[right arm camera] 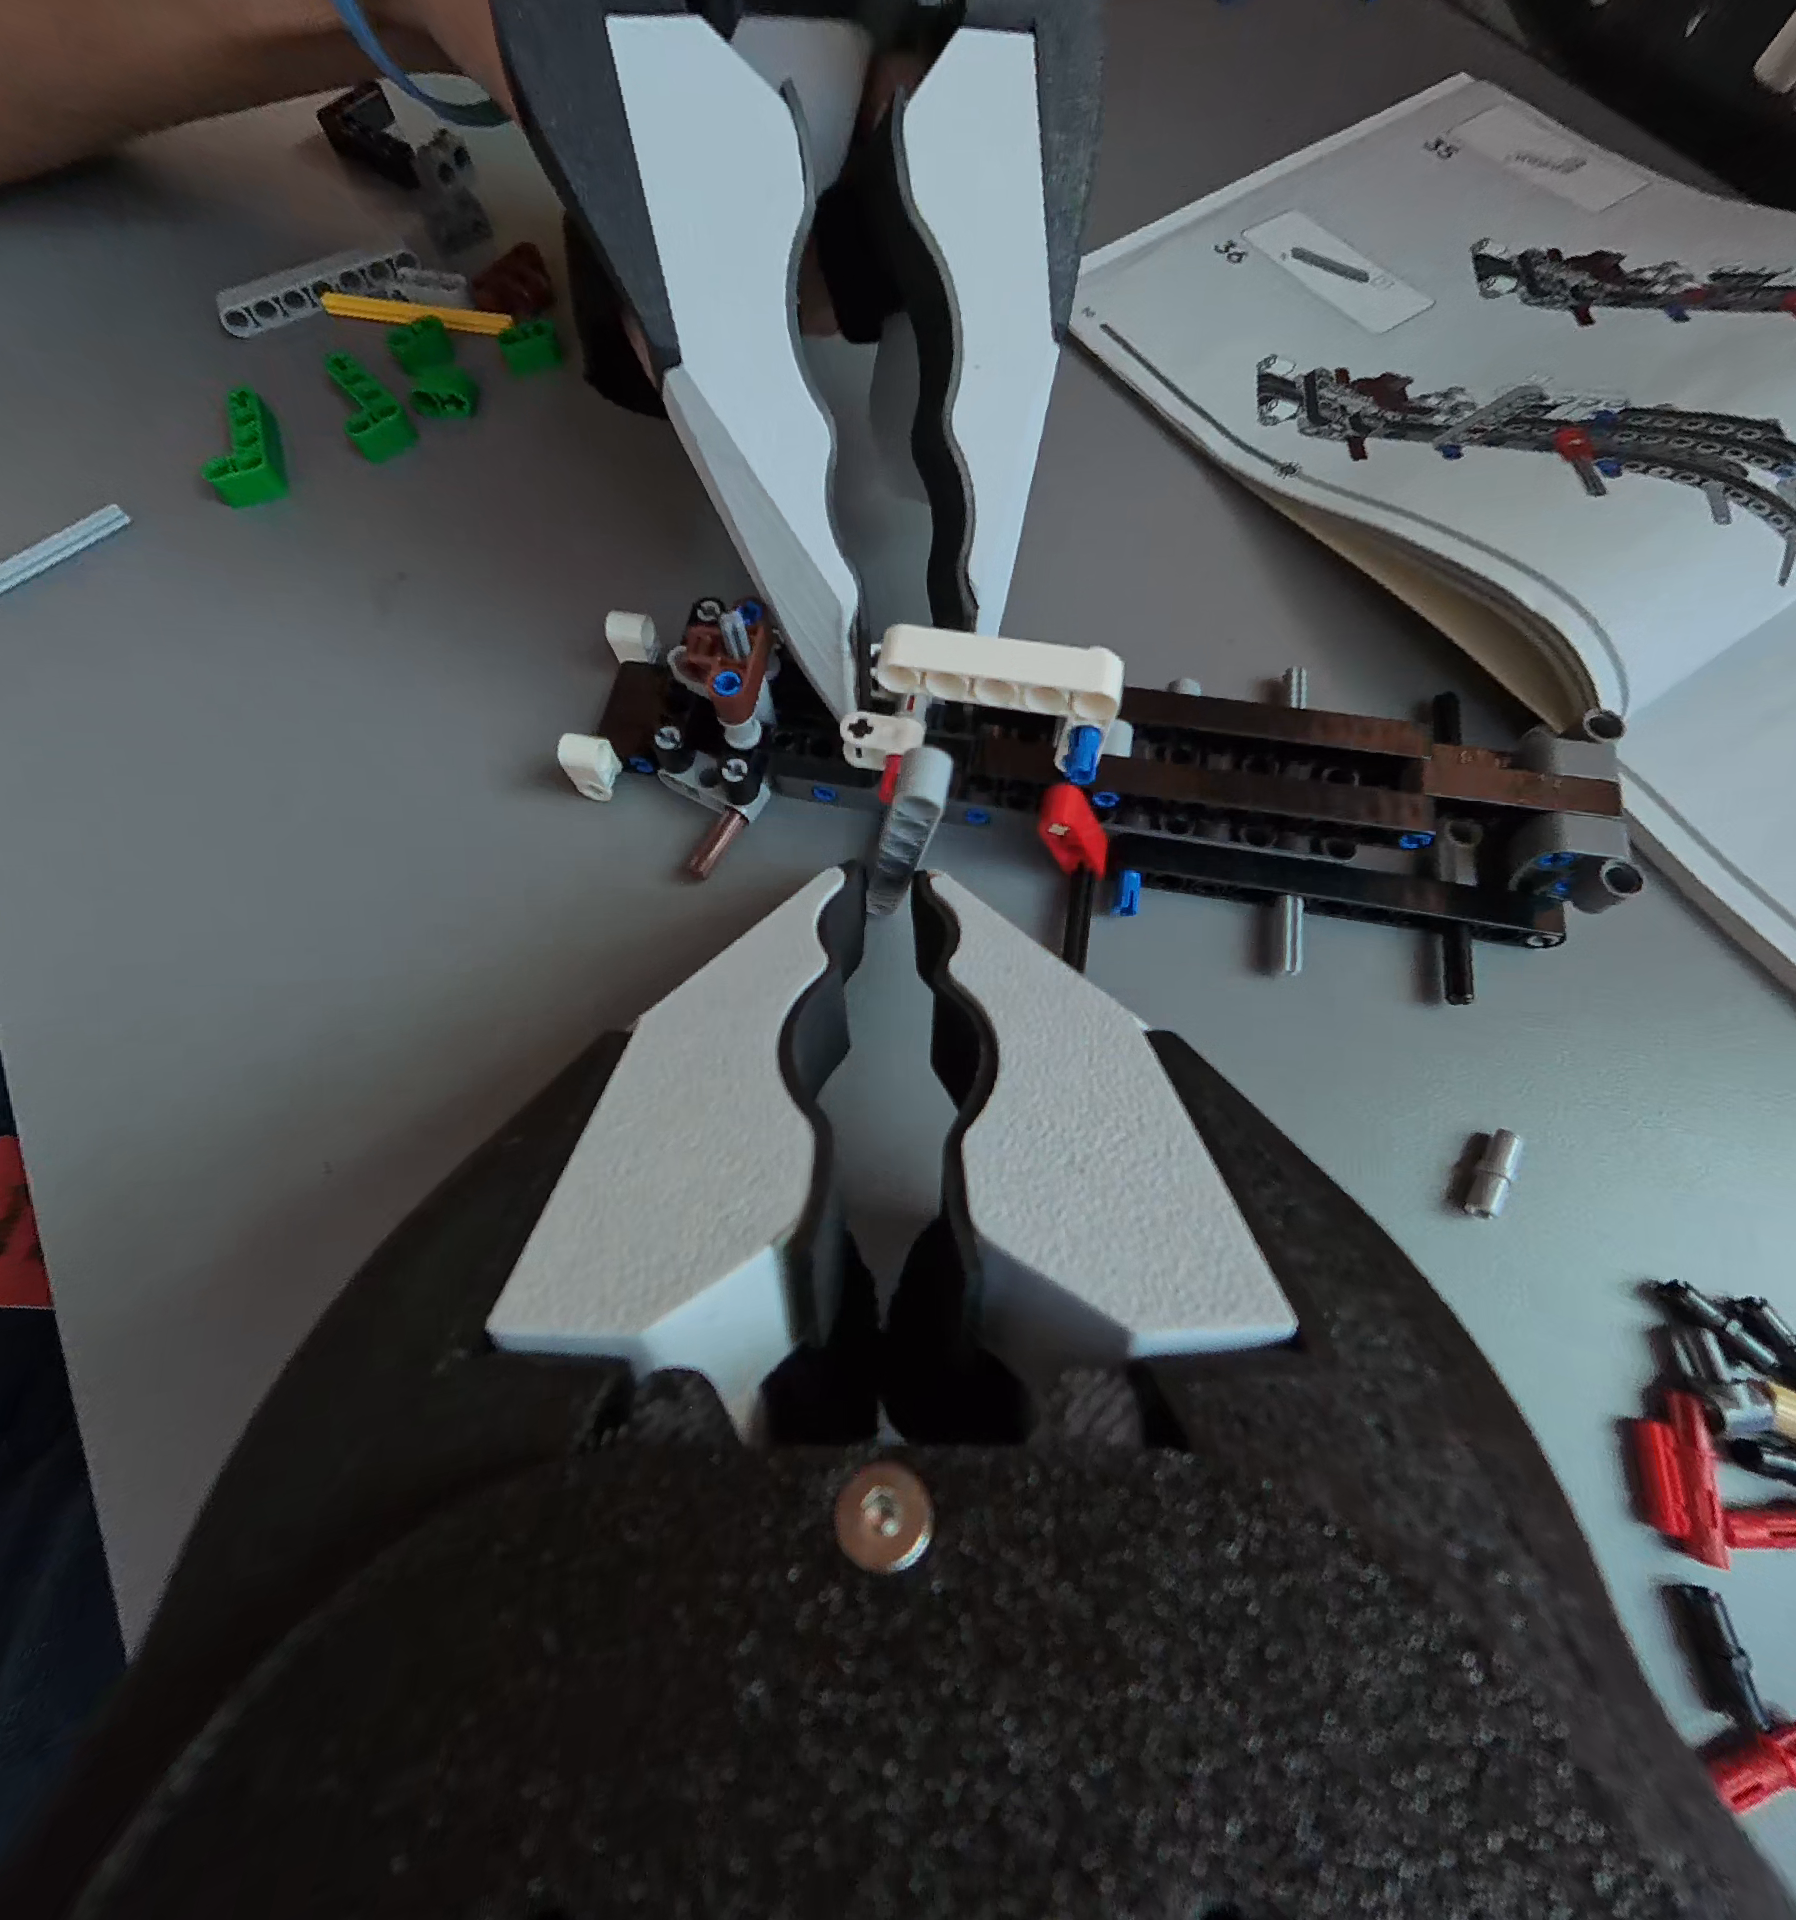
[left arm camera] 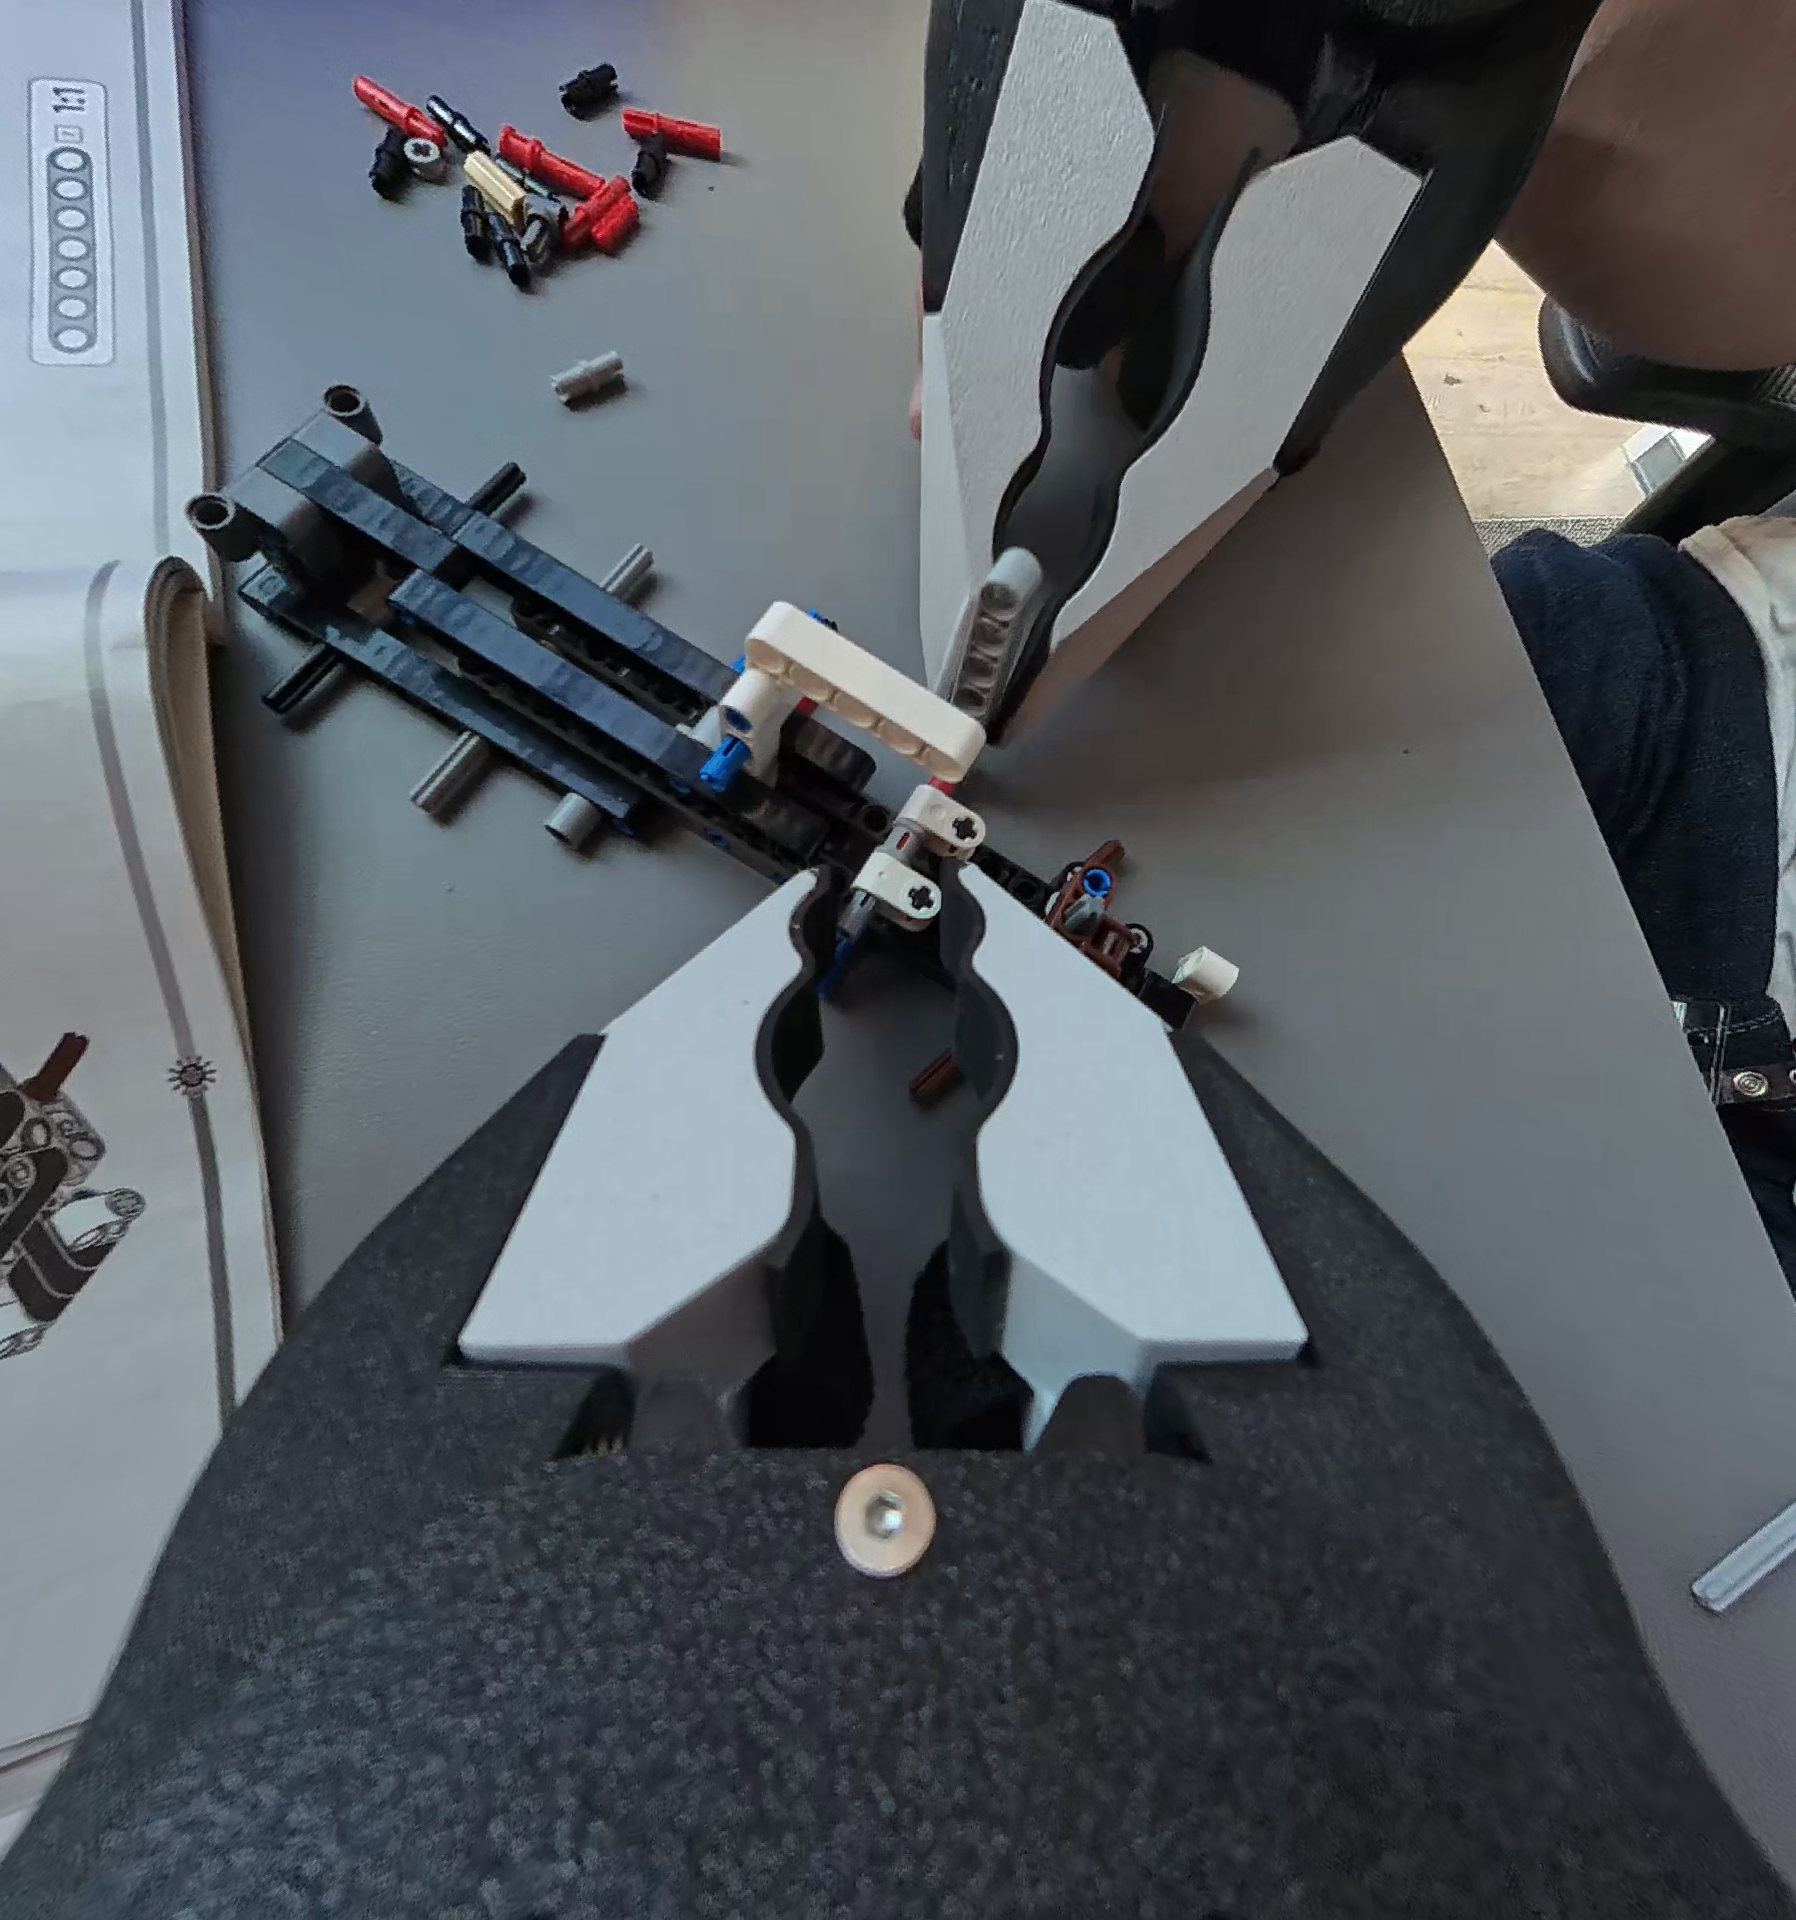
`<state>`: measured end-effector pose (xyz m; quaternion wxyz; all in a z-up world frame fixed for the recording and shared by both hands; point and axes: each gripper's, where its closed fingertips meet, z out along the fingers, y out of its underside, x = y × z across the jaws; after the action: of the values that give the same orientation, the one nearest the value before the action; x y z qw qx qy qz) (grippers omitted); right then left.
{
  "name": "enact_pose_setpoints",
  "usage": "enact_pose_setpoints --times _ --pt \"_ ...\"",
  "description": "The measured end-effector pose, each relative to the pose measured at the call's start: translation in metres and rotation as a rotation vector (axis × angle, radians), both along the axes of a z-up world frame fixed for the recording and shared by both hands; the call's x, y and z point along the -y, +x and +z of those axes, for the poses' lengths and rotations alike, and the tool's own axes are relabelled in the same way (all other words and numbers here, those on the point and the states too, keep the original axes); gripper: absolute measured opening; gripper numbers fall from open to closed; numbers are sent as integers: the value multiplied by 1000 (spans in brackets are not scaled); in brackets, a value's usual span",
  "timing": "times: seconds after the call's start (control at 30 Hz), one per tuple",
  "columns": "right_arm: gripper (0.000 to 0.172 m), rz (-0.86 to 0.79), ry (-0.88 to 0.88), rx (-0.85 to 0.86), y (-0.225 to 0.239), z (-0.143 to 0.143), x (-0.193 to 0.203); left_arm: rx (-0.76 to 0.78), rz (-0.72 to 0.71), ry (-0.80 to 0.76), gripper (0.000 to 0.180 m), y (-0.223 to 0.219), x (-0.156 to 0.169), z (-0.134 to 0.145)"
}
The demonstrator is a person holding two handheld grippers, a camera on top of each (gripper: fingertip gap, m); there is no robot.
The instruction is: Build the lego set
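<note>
Right fingers: my right gripper (right arm camera: 886, 881) is clamped on a grey beam (right arm camera: 909, 826), pads pressing both its sides; the beam's far end meets the model (right arm camera: 1289, 769) by a red pin.
Left fingers: my left gripper (left arm camera: 886, 894) stands part open around the model's white connectors (left arm camera: 899, 888); I cannot tell whether the pads press on them.
Model: long dark frame lying on the bench (right arm camera: 354, 727), a white beam (right arm camera: 998, 670) raised over its middle.
Nearby: open booklet (right arm camera: 1496, 364), green pieces (right arm camera: 354, 416), red and black pins (left arm camera: 530, 177).
</note>
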<state>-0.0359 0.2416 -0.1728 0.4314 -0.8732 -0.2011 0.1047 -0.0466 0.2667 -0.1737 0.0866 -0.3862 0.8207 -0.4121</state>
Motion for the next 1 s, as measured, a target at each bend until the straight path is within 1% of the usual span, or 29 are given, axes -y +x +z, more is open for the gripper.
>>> enact_pose_setpoints --times 0.2,0.5,0.8,1.0 --pt "6 -17 -1 -3 -2 0 -2 6 4 7 18 0 0 0" --pt "6 -37 -77 -143 0 -2 -2 -14 -1 -16 17 0 0 0" --pt "7 -55 -73 -107 0 -4 -2 -41 1 -43 17 -1 1 0" --pt "7 -52 -125 -210 0 -5 -3 -50 -5 -49 17 -1 1 0"
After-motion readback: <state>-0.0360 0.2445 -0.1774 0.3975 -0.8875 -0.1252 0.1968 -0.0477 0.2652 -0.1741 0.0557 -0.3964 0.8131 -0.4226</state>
